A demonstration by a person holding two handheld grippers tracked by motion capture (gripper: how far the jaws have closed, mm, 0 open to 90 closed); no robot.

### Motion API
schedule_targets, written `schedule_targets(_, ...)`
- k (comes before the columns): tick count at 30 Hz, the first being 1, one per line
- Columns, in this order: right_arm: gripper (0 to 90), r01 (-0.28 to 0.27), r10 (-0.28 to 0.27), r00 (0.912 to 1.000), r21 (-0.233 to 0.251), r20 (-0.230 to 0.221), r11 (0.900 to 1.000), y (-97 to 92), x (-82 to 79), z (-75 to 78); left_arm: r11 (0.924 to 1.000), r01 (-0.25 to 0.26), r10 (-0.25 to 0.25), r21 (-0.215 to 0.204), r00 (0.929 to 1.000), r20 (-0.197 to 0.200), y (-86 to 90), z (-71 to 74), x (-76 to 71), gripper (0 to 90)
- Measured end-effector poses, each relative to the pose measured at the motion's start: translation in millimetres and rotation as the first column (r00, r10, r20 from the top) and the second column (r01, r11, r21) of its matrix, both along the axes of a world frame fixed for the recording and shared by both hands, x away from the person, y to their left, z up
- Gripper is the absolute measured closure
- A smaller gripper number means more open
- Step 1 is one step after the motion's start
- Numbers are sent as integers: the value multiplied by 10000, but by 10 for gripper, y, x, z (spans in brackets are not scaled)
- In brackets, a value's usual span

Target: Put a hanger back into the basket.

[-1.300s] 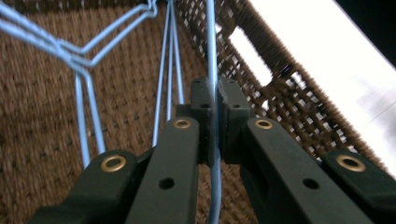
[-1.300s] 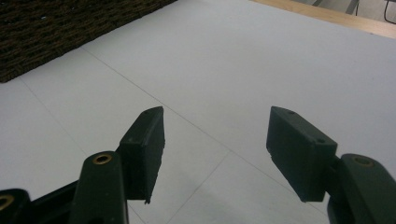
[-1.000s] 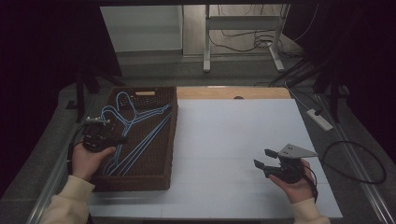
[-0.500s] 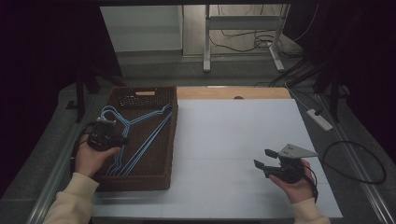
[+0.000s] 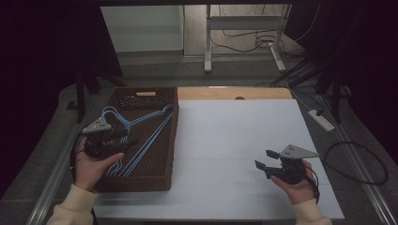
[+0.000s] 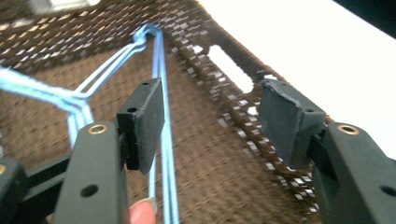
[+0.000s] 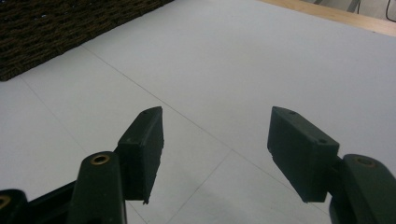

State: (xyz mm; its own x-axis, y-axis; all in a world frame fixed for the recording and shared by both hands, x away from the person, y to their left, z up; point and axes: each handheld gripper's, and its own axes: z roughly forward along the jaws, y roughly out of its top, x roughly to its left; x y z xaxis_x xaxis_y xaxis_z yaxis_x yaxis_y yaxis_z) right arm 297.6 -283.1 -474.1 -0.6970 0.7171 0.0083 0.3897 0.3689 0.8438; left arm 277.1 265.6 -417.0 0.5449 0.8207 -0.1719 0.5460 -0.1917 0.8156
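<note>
Hangers (image 5: 141,133) in basket (image 5: 150,180), table's (image 5: 234,140) left

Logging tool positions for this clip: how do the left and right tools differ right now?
The left tool hangs over the brown woven basket, above the blue hangers; the right tool sits over the bare white table. The left's plate faces away from the table's middle, the right's likewise. Both stand open, holding nothing.

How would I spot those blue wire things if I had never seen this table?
Start at the big white table top, then go to the dark brown woven basket at its left edge. Lying flat inside it are the blue wire hangers, a loose pile of thin bright loops, the one coloured thing there, just under the left gripper.
</note>
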Motion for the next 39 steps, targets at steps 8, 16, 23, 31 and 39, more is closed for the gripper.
schedule_targets(8,363,18,-18,10000,60,-41,10000,-13,-3,5,9977,516,-498,-437,9979,411,-209,-49,-180,369)
schedule_targets(16,357,-59,60,10000,88,-63,9999,-28,-16,10,9943,738,-685,-773,9952,692,-343,-223,-313,362)
schedule_targets(23,352,-175,179,9996,186,-205,9997,-86,-50,-17,9954,840,-812,-462,9949,592,-398,-340,-392,355)
schedule_targets(31,345,-349,358,9981,190,-495,9992,-133,-47,-75,9958,884,-867,-251,9943,625,-411,-377,-453,349)
schedule_targets(39,343,-481,487,9977,146,-462,9987,-119,-43,-74,9953,905,-879,-332,9934,730,-400,-362,-455,349)
